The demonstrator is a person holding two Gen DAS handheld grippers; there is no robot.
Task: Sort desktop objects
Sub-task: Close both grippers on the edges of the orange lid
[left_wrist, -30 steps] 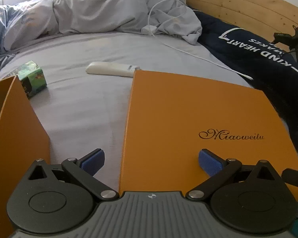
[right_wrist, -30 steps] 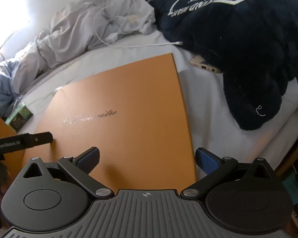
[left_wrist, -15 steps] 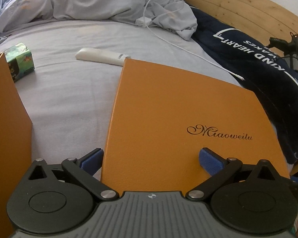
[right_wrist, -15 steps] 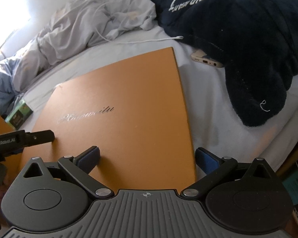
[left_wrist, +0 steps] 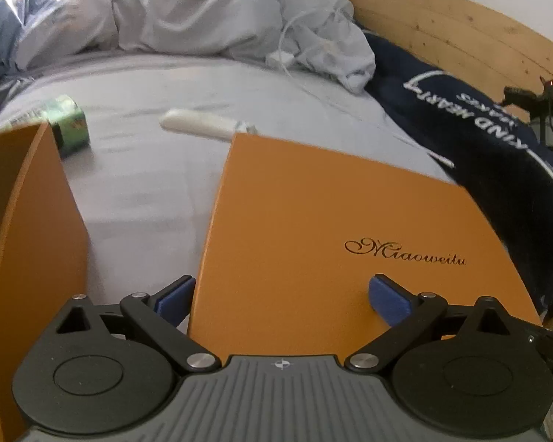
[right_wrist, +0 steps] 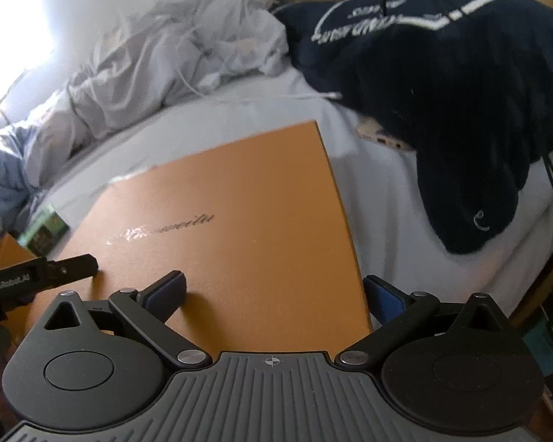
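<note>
One flat orange lid (left_wrist: 335, 243), lengthwise ahead

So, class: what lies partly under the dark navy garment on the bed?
In the right wrist view, a phone pokes out from under the navy garment, lying on the grey sheet. Only its lower edge shows; the rest is covered.

A big flat box lid (left_wrist: 335, 228) lies on the bed (left_wrist: 147, 184). Left of it stands another box (left_wrist: 29, 239). Behind the lid lies a remote (left_wrist: 202, 125), just touching its far corner. A small carton (left_wrist: 68, 123) sits behind the left box. A pile of blankets (left_wrist: 188, 11) is at the back. A dark sweater (right_wrist: 442, 92) lies right of the lid, with a phone (right_wrist: 381, 138) partly under it.
</note>
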